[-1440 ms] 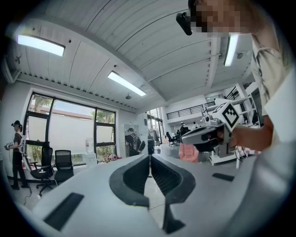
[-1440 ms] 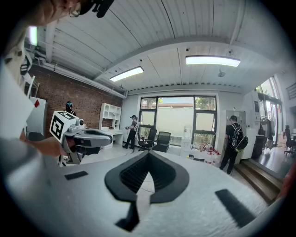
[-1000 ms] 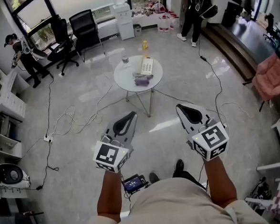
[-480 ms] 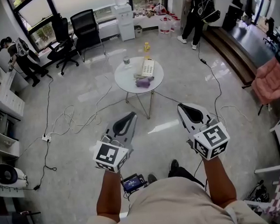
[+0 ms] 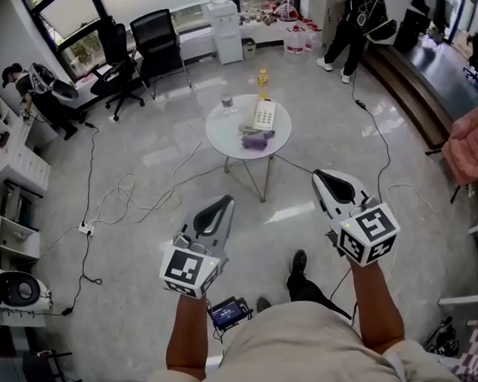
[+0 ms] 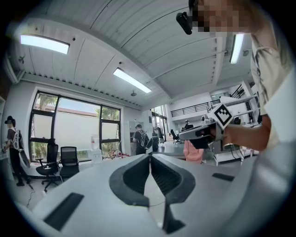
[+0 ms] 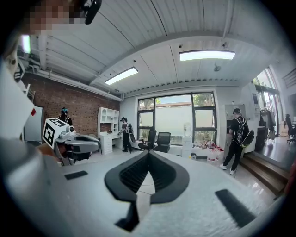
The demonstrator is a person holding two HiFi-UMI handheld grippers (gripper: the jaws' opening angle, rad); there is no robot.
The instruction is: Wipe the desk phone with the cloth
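Floor cables (image 5: 133,200) near desk (image 5: 223,138) risk tripping; left tongs (image 5: 226,201), right tongs (image 5: 320,176) closed empty, cloth (image 5: 254,142) well apart.

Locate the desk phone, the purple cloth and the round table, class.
desk phone (image 5: 264,115): head view, middle of its white body.
purple cloth (image 5: 254,142): head view, centre of the bunched cloth.
round table (image 5: 223,134): head view, bare top left of the phone.
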